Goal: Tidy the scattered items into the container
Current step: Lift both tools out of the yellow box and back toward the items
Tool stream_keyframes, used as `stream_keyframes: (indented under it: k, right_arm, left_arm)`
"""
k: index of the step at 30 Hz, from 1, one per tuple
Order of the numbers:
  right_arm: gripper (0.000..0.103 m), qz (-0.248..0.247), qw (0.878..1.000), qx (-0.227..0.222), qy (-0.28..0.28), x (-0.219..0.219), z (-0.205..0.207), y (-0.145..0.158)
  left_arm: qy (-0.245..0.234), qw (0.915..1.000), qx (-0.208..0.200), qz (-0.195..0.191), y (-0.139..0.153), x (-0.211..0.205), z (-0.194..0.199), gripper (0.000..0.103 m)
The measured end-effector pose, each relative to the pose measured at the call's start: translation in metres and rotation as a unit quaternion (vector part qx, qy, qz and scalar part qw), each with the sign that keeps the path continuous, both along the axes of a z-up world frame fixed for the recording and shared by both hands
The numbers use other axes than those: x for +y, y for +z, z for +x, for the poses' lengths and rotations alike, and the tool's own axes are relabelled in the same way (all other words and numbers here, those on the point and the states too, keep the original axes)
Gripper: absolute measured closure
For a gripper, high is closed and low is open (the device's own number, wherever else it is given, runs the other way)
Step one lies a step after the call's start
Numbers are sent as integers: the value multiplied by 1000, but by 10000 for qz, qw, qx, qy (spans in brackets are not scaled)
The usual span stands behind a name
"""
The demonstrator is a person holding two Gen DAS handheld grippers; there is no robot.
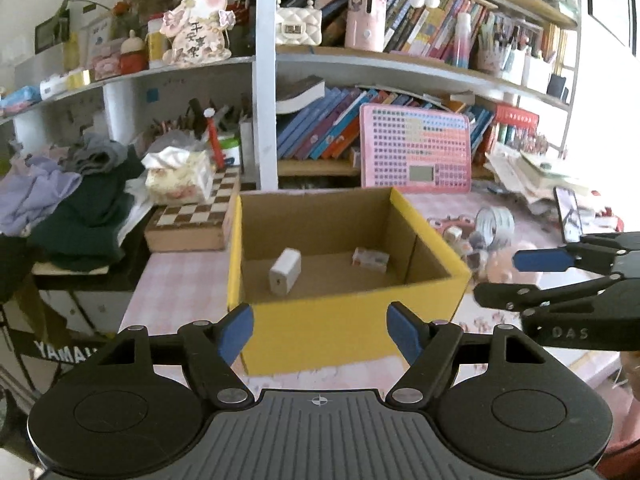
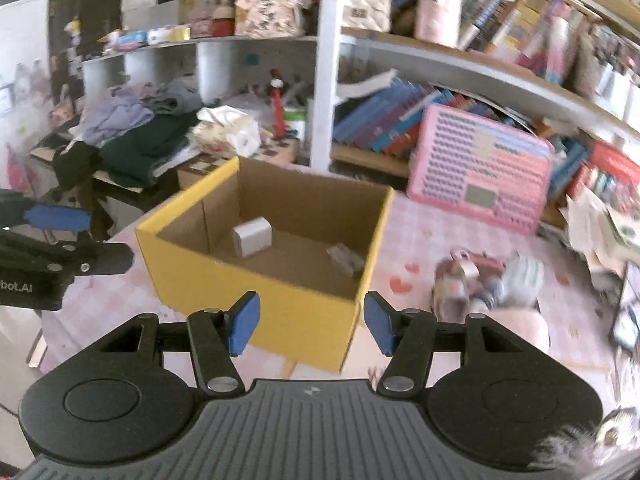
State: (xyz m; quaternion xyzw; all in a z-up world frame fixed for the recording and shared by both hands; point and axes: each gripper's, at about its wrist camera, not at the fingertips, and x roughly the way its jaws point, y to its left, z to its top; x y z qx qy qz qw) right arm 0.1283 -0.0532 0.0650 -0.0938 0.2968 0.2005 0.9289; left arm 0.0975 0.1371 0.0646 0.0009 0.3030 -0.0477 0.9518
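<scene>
The container [image 1: 344, 320], a yellow-sided cardboard box open at the top, stands on the pink desk [image 1: 180, 280] directly ahead of both tools. Two items already lie on its floor: a white block [image 1: 285, 271] toward the left and a small printed packet [image 1: 370, 258] toward the far right corner. The left gripper [image 1: 320, 334] has its jaws spread with nothing between them, the box's near wall showing through the gap. The right gripper [image 2: 308, 328] likewise has its jaws apart and empty, though set somewhat narrower. The remaining scattered items [image 2: 476, 284] form a loose cluster on the desk just right of the box, including a tape roll [image 1: 496, 224] and several small pinkish pieces (blurred in the right wrist view, so individual shapes cannot be told). From the right gripper this cluster lies ahead and to the right; from the left gripper it sits beyond the box's right wall, with the right tool in between. The right hand therefore appears the nearer one for the next pick. No long axis can be read for any single piece.
</scene>
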Motion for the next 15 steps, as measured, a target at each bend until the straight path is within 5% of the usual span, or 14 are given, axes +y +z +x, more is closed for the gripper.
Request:
stream_keyframes:
  k: [15]
  right_arm:
    - [37, -380, 9987, 171, -297, 0, -57, -46]
  left_arm:
    - [53, 9978, 656, -30, -46, -13, -36, 27]
